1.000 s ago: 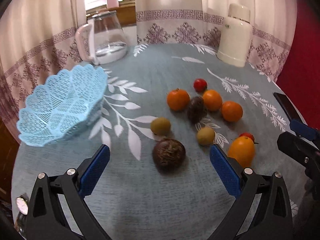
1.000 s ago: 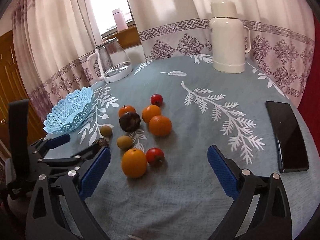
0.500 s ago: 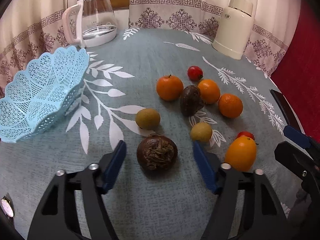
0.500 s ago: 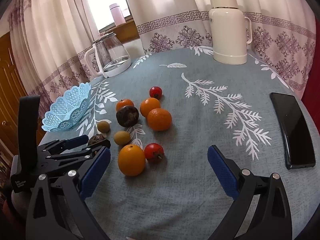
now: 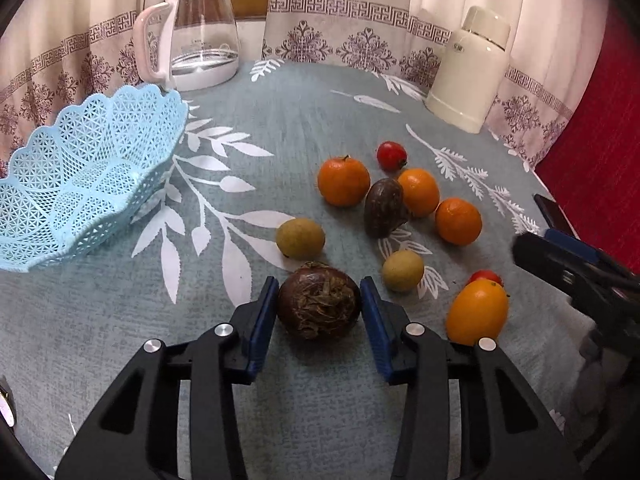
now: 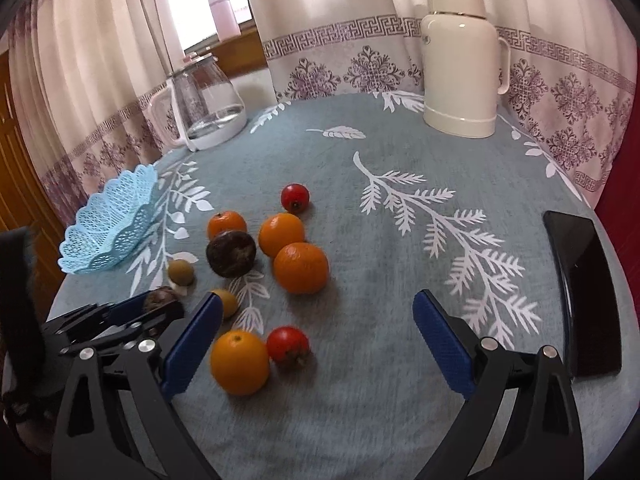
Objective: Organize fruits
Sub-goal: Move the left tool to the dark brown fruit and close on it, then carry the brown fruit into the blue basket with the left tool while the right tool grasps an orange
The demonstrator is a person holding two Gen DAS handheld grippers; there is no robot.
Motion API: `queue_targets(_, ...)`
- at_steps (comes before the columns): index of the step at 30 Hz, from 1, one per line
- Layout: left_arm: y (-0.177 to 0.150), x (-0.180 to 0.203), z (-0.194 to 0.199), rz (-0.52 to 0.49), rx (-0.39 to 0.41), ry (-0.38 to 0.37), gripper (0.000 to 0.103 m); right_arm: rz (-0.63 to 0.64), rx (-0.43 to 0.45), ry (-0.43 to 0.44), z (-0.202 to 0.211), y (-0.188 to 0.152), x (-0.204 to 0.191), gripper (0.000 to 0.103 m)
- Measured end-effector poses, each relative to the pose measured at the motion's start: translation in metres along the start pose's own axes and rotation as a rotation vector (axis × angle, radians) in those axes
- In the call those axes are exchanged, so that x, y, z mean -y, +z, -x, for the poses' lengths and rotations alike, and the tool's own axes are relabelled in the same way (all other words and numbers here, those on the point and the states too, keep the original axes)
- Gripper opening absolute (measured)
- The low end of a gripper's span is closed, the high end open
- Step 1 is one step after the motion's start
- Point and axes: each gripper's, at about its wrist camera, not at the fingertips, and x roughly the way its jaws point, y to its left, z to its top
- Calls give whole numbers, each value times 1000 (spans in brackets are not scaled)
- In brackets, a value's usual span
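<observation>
A dark brown wrinkled fruit [image 5: 318,306] lies on the blue-grey tablecloth, and my left gripper [image 5: 319,284] is shut on it, its blue pads pressed against both sides. Behind it lie two small yellow-green fruits [image 5: 300,238], a second brown fruit [image 5: 385,208], three oranges [image 5: 344,180], two red tomatoes [image 5: 391,155] and an oval yellow-orange fruit [image 5: 476,310]. The light blue lattice basket [image 5: 80,176] stands to the left with nothing in it. My right gripper [image 6: 317,300] hangs open over the cloth, with the yellow-orange fruit [image 6: 239,361] beside its left finger.
A glass kettle [image 5: 200,40] stands at the back left and a cream thermos [image 6: 460,68] at the back right. A black phone [image 6: 580,292] lies near the right table edge. Curtains hang close behind the table.
My left gripper came forward and down and closed from wide open onto the dark brown fruit. The right gripper drifted slightly and stayed open.
</observation>
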Motion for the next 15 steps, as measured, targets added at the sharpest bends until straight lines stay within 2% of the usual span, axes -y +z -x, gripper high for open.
queue_targets(6, 0, -5, 6, 24, 34, -2, 43, -10, -59, 3, -27, 12, -1, 86)
queue_targets(10, -1, -9, 8, 43, 45, -4, 43, -3, -89, 11, -41, 15, -6, 71)
queue_targets(15, 0, -9, 10, 42, 52, -7, 43, 9, -123, 18, -57, 15, -13, 60)
